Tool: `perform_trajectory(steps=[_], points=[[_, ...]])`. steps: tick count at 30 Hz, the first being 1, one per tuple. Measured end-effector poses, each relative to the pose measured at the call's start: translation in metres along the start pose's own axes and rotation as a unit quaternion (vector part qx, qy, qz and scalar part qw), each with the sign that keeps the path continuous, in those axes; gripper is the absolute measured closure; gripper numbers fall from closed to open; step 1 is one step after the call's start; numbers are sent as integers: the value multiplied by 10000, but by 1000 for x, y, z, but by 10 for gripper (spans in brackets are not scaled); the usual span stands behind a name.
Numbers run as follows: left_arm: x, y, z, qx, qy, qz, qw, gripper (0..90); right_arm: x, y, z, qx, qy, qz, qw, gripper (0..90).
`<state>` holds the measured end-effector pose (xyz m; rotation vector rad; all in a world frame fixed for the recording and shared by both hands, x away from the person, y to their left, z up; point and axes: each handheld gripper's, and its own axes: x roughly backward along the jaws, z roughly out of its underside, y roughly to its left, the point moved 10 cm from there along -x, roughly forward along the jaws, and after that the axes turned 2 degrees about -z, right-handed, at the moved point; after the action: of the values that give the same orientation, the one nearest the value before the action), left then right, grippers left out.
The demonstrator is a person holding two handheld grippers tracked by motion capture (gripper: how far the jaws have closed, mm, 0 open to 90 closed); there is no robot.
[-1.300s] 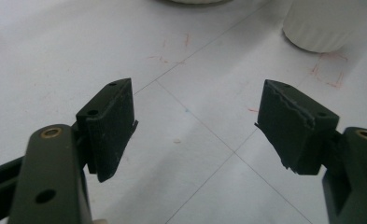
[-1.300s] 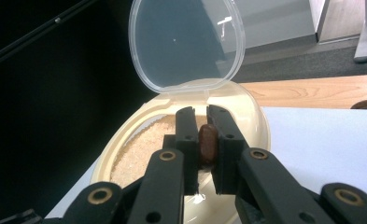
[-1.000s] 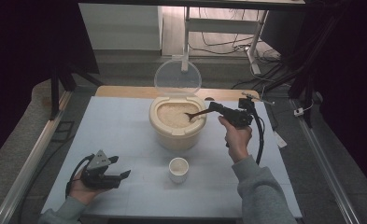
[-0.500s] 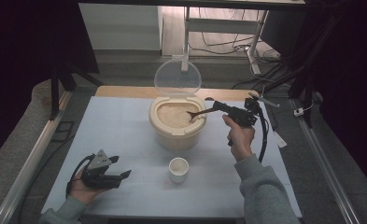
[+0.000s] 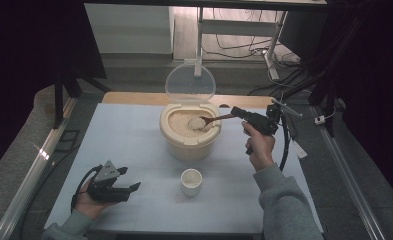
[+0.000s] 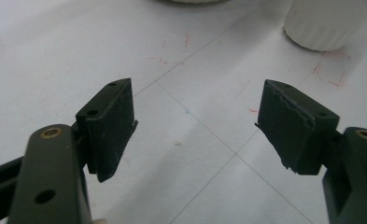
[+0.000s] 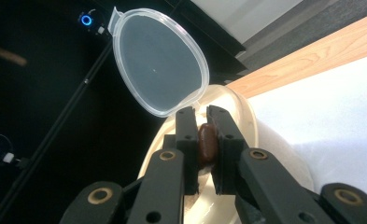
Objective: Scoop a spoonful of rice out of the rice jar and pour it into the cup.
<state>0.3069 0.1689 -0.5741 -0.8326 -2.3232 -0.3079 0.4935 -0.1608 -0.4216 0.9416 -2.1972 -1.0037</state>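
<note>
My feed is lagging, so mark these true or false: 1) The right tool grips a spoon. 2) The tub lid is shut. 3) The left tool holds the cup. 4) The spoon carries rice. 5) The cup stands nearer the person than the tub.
1) True: the right tool is clamped on the brown spoon handle.
2) False: the lid stands open behind the tub.
3) False: the left tool rests open on the table, apart from the cup.
4) True: a heap of rice sits in the spoon bowl, over the tub.
5) True: the cup stands in front of the tub.
</note>
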Motion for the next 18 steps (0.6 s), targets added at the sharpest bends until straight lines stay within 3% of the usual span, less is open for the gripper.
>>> perform_trajectory(steps=[18], points=[[0,0,0,-15,16,-16,10000,268,10,9,-5,27,-121,-201,9997,830]])
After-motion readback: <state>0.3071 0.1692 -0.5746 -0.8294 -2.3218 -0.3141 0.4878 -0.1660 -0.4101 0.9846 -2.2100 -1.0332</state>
